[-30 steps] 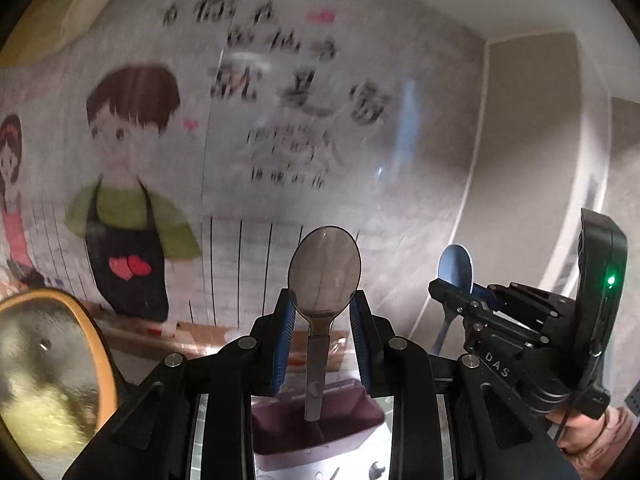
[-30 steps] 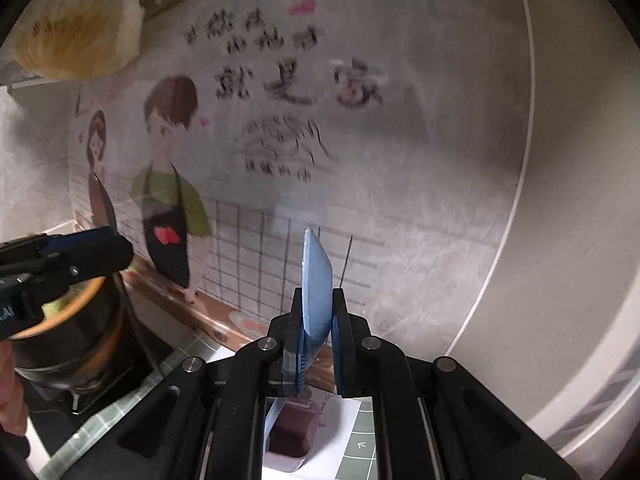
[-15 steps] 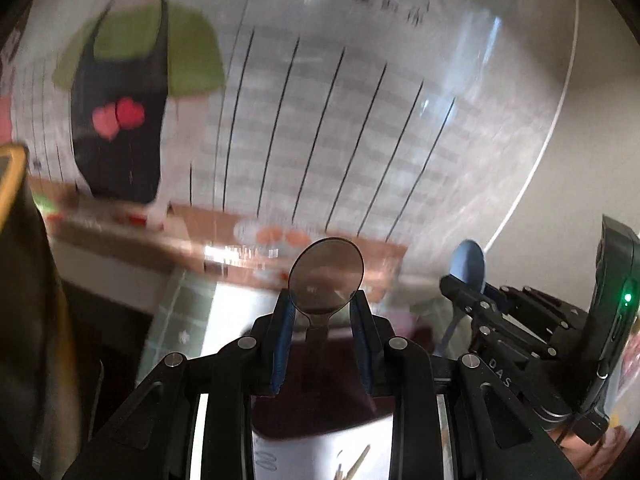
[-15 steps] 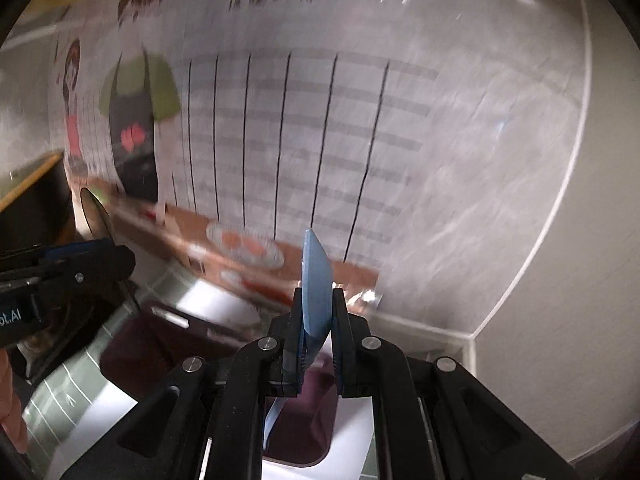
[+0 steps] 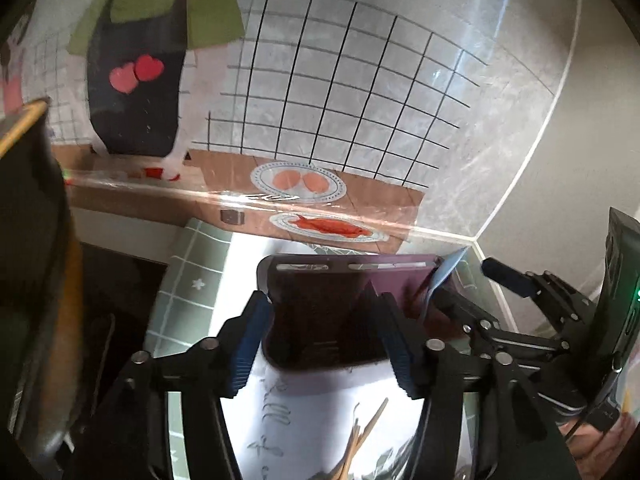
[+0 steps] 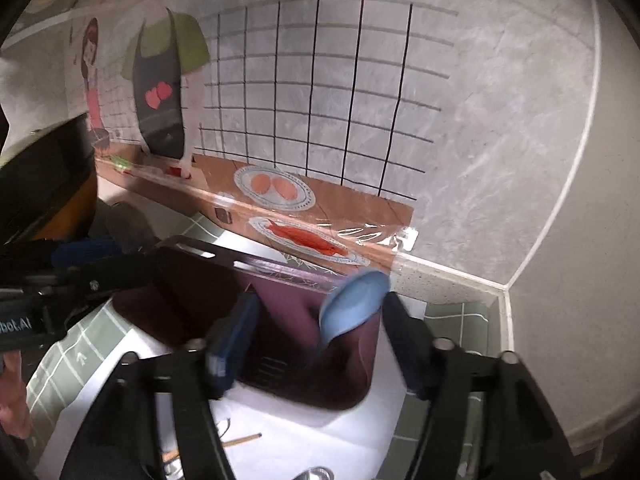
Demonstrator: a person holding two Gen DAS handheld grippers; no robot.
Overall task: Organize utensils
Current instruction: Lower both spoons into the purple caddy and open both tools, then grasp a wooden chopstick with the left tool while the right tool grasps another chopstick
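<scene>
Both wrist cameras are looking steeply down along their tongs, close above the bin (image 5: 320,312) (image 6: 280,320), sharing it and the wall poster (image 5: 320,100) (image 6: 320,100).

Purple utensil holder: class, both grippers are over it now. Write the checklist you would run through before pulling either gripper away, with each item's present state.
1. Left gripper empty: ok. Its jaws are opening and nothing is between them.
2. Right gripper has let go: ok. Its jaws are opening, and the blue spoon stands between them, apparently unpressed.
3. Blue spoon inside the purple holder: ok. Its handle is down and its bowl is up, leaning.
4. Holder upright on the white paper: ok.
5. Nothing left loose: not ok. Wooden sticks lie on the paper.
</scene>
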